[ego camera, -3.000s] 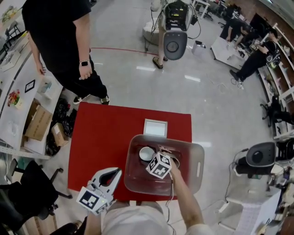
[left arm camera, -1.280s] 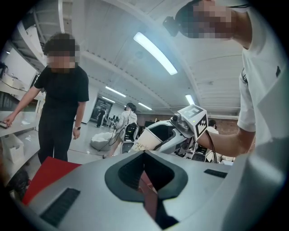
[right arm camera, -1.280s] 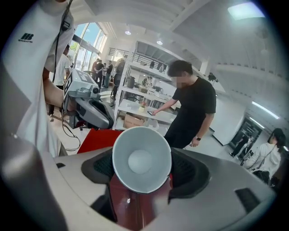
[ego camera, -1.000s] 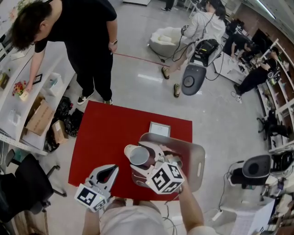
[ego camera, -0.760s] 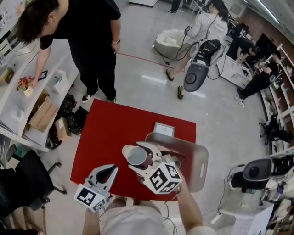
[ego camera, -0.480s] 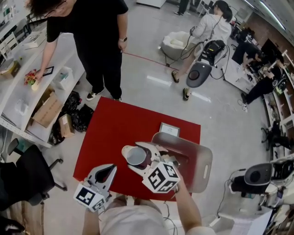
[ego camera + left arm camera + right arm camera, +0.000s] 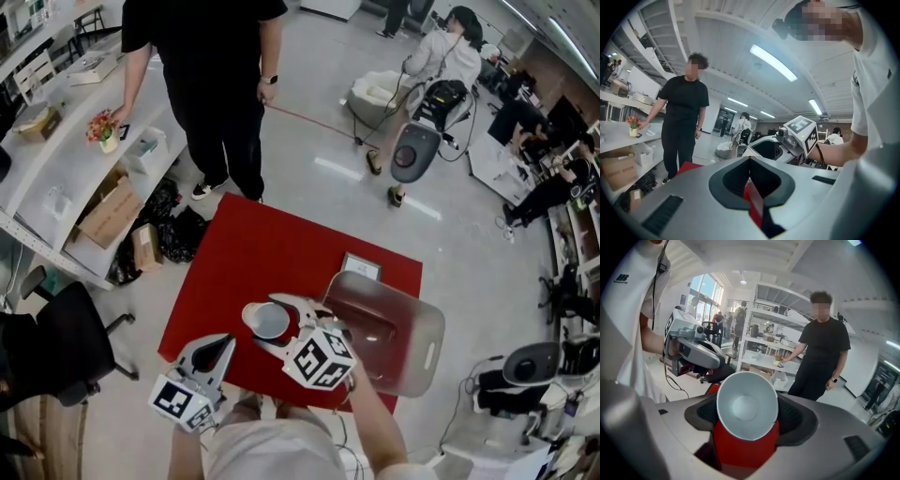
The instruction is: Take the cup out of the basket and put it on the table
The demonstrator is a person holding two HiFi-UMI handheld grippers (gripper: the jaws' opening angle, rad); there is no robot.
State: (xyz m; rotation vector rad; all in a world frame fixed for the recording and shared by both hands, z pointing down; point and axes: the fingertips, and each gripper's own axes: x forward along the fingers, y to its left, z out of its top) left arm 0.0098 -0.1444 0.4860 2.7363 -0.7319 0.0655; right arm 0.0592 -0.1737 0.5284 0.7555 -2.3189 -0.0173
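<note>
Your right hand-held gripper (image 7: 271, 322) is clamped on the cup (image 7: 746, 409), holding it over the red bench (image 7: 234, 262), just left of the basket (image 7: 417, 328). Your left hand-held gripper (image 7: 226, 343) sits near the bench's near edge, jaws together and empty

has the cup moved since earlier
Yes. The cup, then inside the basket, is now left of it over the red table, held in the right gripper.

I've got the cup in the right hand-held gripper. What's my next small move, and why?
Probably lower the cup straight down. The right hand-held gripper grips it above the red table, left of the basket and outside its rim, so only the set-down seems left.
</note>
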